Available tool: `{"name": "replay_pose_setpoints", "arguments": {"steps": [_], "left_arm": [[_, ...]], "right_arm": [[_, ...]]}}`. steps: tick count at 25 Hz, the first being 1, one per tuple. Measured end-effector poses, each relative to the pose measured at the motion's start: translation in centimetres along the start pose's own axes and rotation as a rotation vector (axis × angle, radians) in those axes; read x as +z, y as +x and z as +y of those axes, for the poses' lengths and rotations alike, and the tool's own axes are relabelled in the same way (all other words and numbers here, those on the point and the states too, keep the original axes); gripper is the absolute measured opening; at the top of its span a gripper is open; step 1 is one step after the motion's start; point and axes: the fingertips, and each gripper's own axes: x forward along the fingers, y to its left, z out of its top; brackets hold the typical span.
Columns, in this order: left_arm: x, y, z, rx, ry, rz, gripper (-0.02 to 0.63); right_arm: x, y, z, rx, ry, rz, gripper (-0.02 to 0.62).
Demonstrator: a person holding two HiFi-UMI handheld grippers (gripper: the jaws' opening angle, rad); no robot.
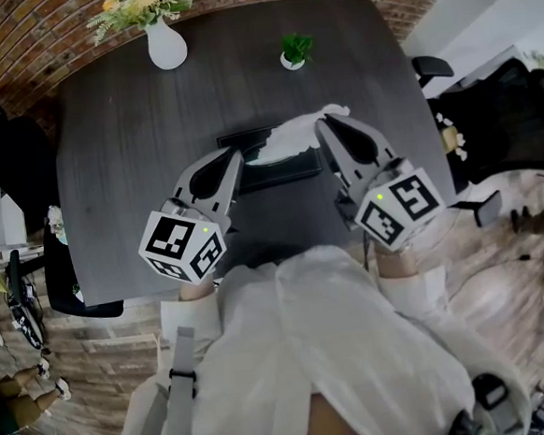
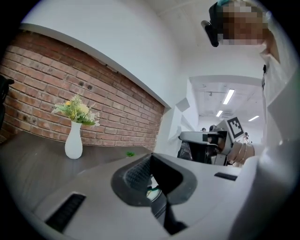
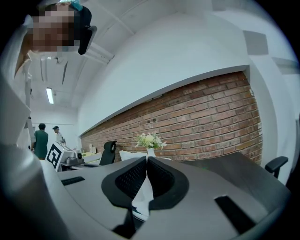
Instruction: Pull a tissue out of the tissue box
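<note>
A dark tissue box (image 1: 285, 173) lies in the middle of the dark grey table (image 1: 119, 177). A white tissue (image 1: 294, 135) rises from its top and stretches right to my right gripper (image 1: 324, 121). That gripper is shut on the tissue. In the right gripper view the tissue (image 3: 142, 197) hangs pinched between the closed jaws of the right gripper (image 3: 146, 159). My left gripper (image 1: 236, 156) hovers at the box's left end. Its jaws are shut, and in the left gripper view nothing shows between the pads of the left gripper (image 2: 151, 157).
A white vase of flowers (image 1: 166, 44) stands at the table's far left, and a small potted plant (image 1: 294, 55) sits far centre. Black office chairs (image 1: 508, 118) stand right of the table and another chair (image 1: 81, 293) at its left. A brick wall (image 2: 70, 89) lies beyond.
</note>
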Motion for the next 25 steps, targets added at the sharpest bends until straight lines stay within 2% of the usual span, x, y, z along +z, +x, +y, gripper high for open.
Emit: {"name": "replay_pose_setpoints", "arguments": {"steps": [5,10,16,25], "left_arm": [[-0.8,0.2,0.1,0.022,0.028,0.037,0.005],[-1.5,0.4,-0.2,0.011,0.001,0.045,0.003],[-2.2,0.7,0.1,0.011,0.042,0.089,0.003],[-2.1,0.4,0.6,0.026,0.015,0.075,0.005]], "right_arm": [[-0.3,0.1,0.0,-0.003,0.001,0.006,0.011],[-0.8,0.6,0.3,0.004,-0.004,0.019,0.011],[-1.3,0.9,0.5,0.009,0.000,0.039,0.011],[-1.7,1.3,1.1,0.030,0.001,0.054,0.011]]}}
